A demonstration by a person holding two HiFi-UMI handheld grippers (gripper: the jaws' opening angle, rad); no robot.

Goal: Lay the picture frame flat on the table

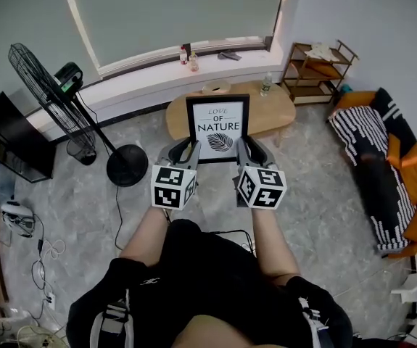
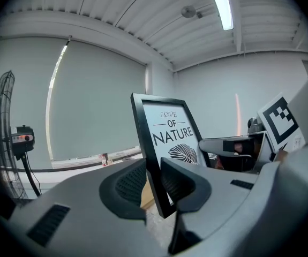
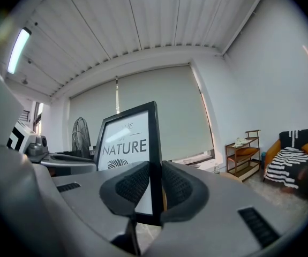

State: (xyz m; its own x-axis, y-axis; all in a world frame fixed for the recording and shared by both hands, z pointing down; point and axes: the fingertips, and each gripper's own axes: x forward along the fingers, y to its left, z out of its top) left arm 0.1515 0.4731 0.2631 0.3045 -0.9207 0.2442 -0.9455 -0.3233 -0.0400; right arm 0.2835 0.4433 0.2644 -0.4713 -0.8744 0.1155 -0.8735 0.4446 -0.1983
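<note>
**Both grippers pinch an upright picture frame by its side bars**

The left gripper (image 2: 155, 185) has its two dark pads closed on the left black bar of the picture frame (image 2: 171, 134), low down near the bottom corner. The right gripper (image 3: 154, 190) is clamped in the same way on the frame's right bar, its pads pressing that bar from both sides. In the head view the two grippers sit side by side in front of the person, their marker cubes toward the camera, with the frame between them.

The frame stands upright, not flat. Its white print, with the words "LOVE OF NATURE" and a leaf drawing, faces the person. Seen from above, its upper part covers the near edge of the oval wooden table (image 1: 277, 114) and its lower edge shows against the grey floor (image 1: 324, 216), so it is held up off the tabletop.

A clear bottle (image 1: 267, 85) stands on the table's far right. A standing fan (image 1: 43, 85) is off to the left, a wooden shelf (image 1: 321, 71) to the right, and a sofa (image 1: 386, 165) with a striped throw lies further right.
</note>
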